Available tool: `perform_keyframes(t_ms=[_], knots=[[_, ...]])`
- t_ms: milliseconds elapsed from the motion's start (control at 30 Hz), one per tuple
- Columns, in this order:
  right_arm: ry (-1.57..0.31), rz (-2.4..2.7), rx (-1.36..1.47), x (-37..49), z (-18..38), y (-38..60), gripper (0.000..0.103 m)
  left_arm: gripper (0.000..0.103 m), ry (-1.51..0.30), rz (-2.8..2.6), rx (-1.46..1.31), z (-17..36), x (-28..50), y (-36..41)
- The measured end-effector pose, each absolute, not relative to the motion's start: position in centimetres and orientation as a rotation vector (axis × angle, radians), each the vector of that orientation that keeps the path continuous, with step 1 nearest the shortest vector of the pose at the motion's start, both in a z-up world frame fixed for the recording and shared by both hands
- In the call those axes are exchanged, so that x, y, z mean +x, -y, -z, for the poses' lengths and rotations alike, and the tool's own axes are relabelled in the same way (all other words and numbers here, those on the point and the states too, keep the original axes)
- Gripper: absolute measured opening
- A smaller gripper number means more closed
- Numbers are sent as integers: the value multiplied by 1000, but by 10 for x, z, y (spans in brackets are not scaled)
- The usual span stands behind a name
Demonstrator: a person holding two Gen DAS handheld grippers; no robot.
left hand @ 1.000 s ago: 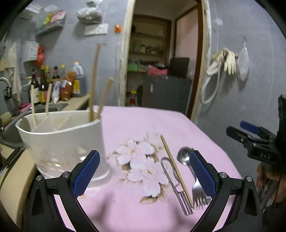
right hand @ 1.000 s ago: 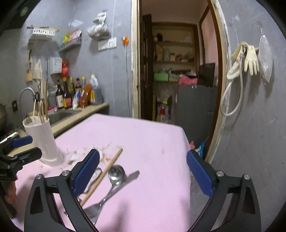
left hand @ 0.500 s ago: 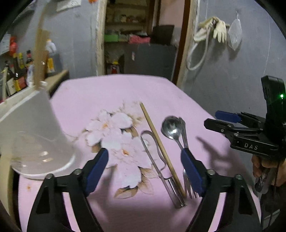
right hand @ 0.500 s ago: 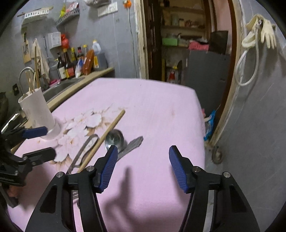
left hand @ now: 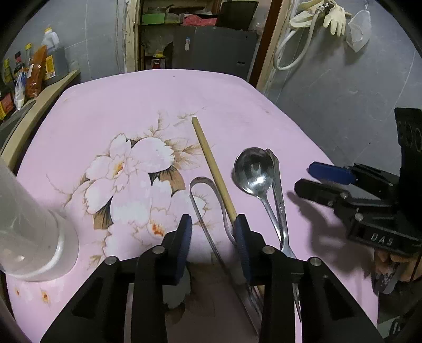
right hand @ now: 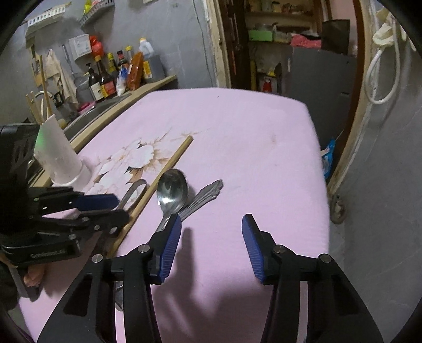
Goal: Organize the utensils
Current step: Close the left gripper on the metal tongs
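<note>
On the pink flowered cloth (left hand: 132,100) lie a wooden chopstick (left hand: 211,166), a steel spoon (left hand: 253,168), a fork (left hand: 281,208) and a loop-handled metal utensil (left hand: 201,190), side by side. My left gripper (left hand: 212,232) hovers over their near ends with its jaws closing. The loop-handled utensil's shaft and the chopstick's end show between the fingers, and no pad presses on them. My right gripper (right hand: 212,237) is also closing, with only cloth between its fingers, just right of the spoon (right hand: 171,188) handle. The white utensil holder (right hand: 60,161) with chopsticks stands at the left.
A counter with sauce bottles (right hand: 105,79) and a sink runs along the table's left side. The table's right edge (right hand: 319,168) drops off beside a grey wall. An open doorway (right hand: 277,47) lies beyond the far edge. A hose and gloves (left hand: 335,13) hang on the wall.
Both grippers tipped downward toward the utensils and their jaws narrowed a lot. The left view swung right, so the white holder slid to the left edge.
</note>
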State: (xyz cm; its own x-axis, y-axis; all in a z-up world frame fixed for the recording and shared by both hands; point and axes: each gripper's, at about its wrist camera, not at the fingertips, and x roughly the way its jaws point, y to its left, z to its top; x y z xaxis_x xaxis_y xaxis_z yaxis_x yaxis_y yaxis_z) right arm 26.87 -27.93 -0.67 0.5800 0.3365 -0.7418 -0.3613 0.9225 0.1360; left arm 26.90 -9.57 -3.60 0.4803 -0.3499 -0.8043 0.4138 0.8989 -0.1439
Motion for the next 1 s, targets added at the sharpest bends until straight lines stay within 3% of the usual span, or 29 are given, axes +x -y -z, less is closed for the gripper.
perform_keyframes(t_ms=[100,1000], knots=[[-867,-414,-39,271,7,275,45,20,-983,460,54,37,274,91],[-920,-391,-221,273,15,236,45,18,-989,451,60,30,247,76]])
